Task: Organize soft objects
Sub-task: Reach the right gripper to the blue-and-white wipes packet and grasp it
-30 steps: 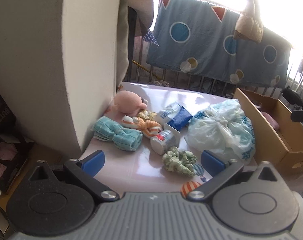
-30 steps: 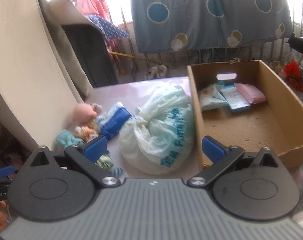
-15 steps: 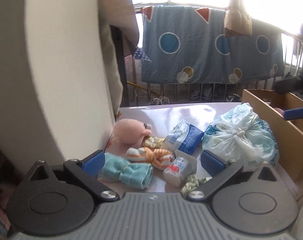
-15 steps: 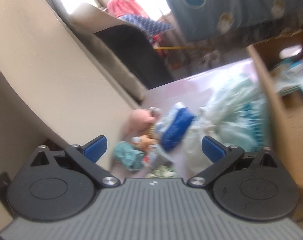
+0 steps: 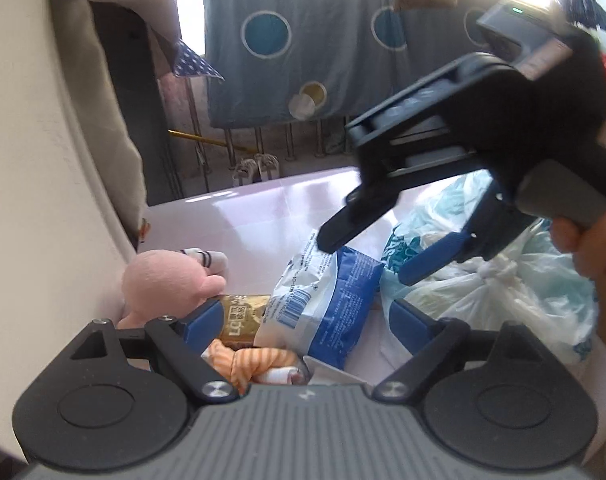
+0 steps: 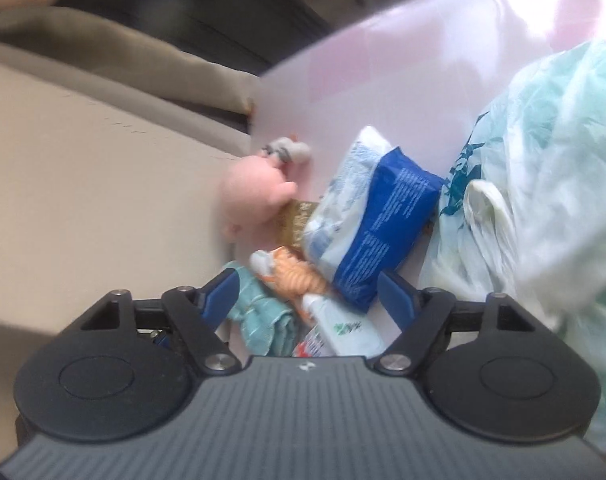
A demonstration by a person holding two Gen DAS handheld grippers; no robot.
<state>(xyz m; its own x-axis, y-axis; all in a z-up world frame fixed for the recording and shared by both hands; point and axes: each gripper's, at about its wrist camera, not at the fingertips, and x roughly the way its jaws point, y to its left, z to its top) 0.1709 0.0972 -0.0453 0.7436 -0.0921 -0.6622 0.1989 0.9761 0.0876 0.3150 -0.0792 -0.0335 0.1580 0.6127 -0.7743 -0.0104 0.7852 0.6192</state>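
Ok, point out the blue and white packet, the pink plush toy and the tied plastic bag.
blue and white packet (image 5: 335,304), left wrist view, blue panel.
pink plush toy (image 5: 163,284), left wrist view, round head.
tied plastic bag (image 6: 543,168), right wrist view, bulging side.

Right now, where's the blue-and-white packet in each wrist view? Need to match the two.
Left wrist: blue-and-white packet sits low centre, between the left gripper fingers, untouched; the right gripper hangs just above it.
Right wrist: the packet lies centre, slightly right, ahead of the closing jaws.
Shared landmark: the pink plush toy lies left of the packet in both views.
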